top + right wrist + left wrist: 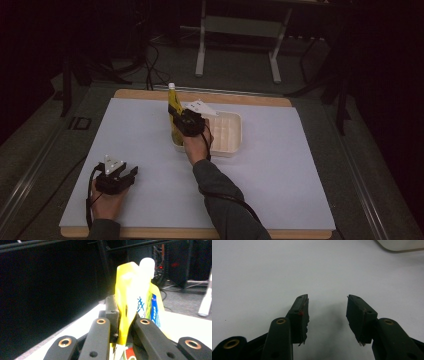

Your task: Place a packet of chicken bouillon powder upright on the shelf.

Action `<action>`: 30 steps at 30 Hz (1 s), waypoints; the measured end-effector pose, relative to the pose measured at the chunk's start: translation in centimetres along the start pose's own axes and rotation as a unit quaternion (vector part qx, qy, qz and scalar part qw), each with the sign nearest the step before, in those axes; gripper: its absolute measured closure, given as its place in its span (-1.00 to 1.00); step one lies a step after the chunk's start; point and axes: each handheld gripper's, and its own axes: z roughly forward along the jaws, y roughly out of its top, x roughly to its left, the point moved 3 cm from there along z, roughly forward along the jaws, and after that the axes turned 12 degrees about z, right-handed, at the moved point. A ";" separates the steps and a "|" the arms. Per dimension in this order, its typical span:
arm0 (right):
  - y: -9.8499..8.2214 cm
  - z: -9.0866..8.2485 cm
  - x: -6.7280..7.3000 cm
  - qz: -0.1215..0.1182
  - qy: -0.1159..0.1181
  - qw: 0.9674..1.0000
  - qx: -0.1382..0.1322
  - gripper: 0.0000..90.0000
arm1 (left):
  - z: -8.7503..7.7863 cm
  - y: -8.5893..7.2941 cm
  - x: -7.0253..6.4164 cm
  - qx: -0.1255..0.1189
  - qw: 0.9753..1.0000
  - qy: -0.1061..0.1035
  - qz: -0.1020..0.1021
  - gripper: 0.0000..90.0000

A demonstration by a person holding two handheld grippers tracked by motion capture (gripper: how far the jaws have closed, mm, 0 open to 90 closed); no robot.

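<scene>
Two black jaws of the right hand-held gripper (125, 322) pinch a yellow spouted pouch (135, 297) by its flattened edge, white cap uppermost, the pouch standing nearly upright. From the high view the pouch (173, 112) hangs at the near-left corner of a white divided tray (227, 131), its lower end at or just inside the tray's left rim; whether it already rests on the tray floor I cannot tell. To set it down well, I would keep the pouch vertical, lower it into the left compartment until its base takes the weight, and only then ease the jaws apart, since a soft pouch gripped on one edge is likely to flop sideways. The tray rim is the obstacle: the pouch's bottom could catch on it and tip outward onto the white bench (280, 185). The left hand-held gripper (131, 172) rests on the bench well apart, jaws spread wide with nothing between them, clear of the work.
</scene>
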 end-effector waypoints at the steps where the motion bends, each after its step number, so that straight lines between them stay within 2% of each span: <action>1: -0.1 0.0 0.0 -0.001 -0.007 1.000 0.003 0.92 | 0.0 0.0 0.0 0.000 1.000 0.001 0.000 0.17; 3: -0.2 0.0 0.0 0.006 -0.012 1.000 0.016 0.89 | 0.0 0.0 0.0 0.000 1.000 0.000 0.001 0.17; 5: -0.3 0.0 -0.1 0.007 -0.022 0.999 0.031 0.76 | 0.0 0.0 0.0 0.001 1.000 0.001 0.001 0.17; 8: -0.4 -0.2 -0.4 0.008 -0.025 0.999 0.037 0.54 | 0.0 0.0 0.0 0.001 1.000 0.001 0.002 0.17; 12: -0.7 -0.4 -0.7 0.017 -0.026 0.998 0.062 0.26 | 0.0 0.0 0.0 0.002 1.000 0.001 0.002 0.17; 15: -1.1 -0.5 -1.0 -0.013 -0.048 0.995 0.088 0.08 | 0.0 0.0 0.0 0.002 1.000 0.001 0.002 0.16; 16: -1.2 -0.5 -1.1 -0.014 -0.049 0.994 0.092 0.03 | 0.0 0.0 -0.1 0.002 1.000 0.001 0.002 0.17; 20: -1.7 -0.7 -1.6 -0.004 -0.059 0.991 0.119 -0.11 | 0.0 0.0 -0.1 0.002 1.000 0.001 0.002 0.16; 23: -2.0 -0.9 -1.6 -0.013 -0.060 0.989 0.136 -0.14 | 0.0 0.0 -0.1 0.003 1.000 0.000 0.003 0.16; 30: -1.9 -1.9 -1.2 -0.031 -0.044 0.987 0.152 -0.23 | 0.0 0.0 -0.1 0.002 1.000 0.001 0.005 0.16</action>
